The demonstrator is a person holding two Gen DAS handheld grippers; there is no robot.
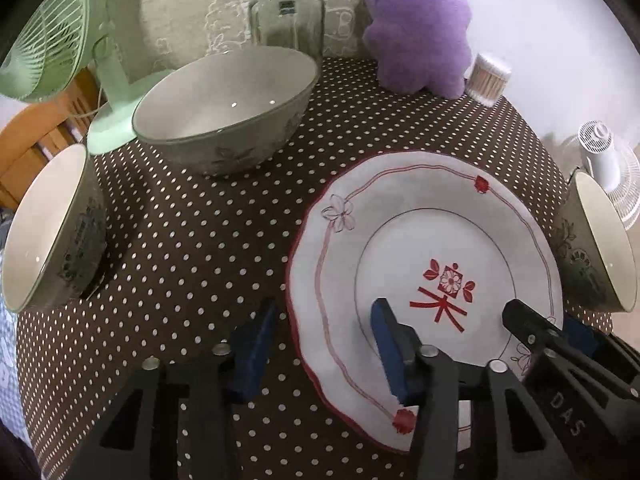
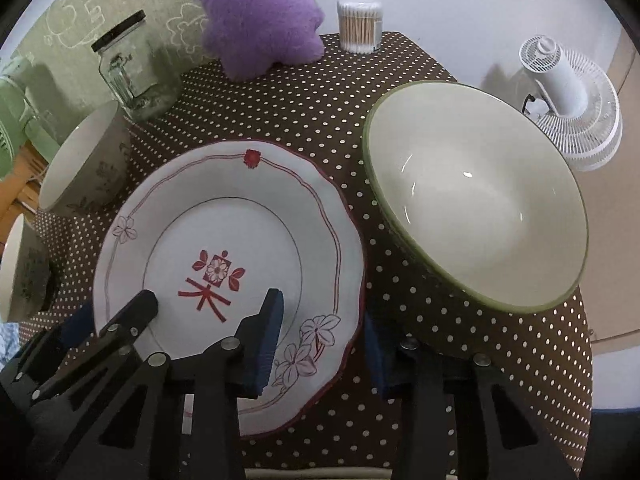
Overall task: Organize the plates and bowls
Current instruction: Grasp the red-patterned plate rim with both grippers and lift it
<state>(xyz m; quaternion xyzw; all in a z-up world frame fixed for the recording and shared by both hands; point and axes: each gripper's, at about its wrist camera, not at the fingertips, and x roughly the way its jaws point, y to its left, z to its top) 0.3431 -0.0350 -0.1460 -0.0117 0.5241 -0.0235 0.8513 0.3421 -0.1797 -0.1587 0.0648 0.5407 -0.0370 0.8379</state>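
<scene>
A white plate with red trim and a red motif (image 1: 424, 248) lies flat on the dotted table; it also shows in the right wrist view (image 2: 240, 208). My left gripper (image 1: 320, 344) is open, one finger over the plate's left rim, the other over the cloth. My right gripper (image 2: 324, 344) is open, straddling the plate's right rim. Three green-rimmed bowls stand around: a large one (image 1: 228, 108) behind, one (image 1: 52, 228) at left, one (image 1: 600, 244) at right, which is large in the right wrist view (image 2: 476, 196).
A green fan (image 1: 60, 40), a glass jar (image 1: 286, 12), a purple plush (image 1: 420, 28) and a cotton-swab tub (image 1: 488, 80) line the back. A white fan (image 2: 568, 100) stands off the table's right edge. The brown dotted cloth (image 1: 192, 240) covers the table.
</scene>
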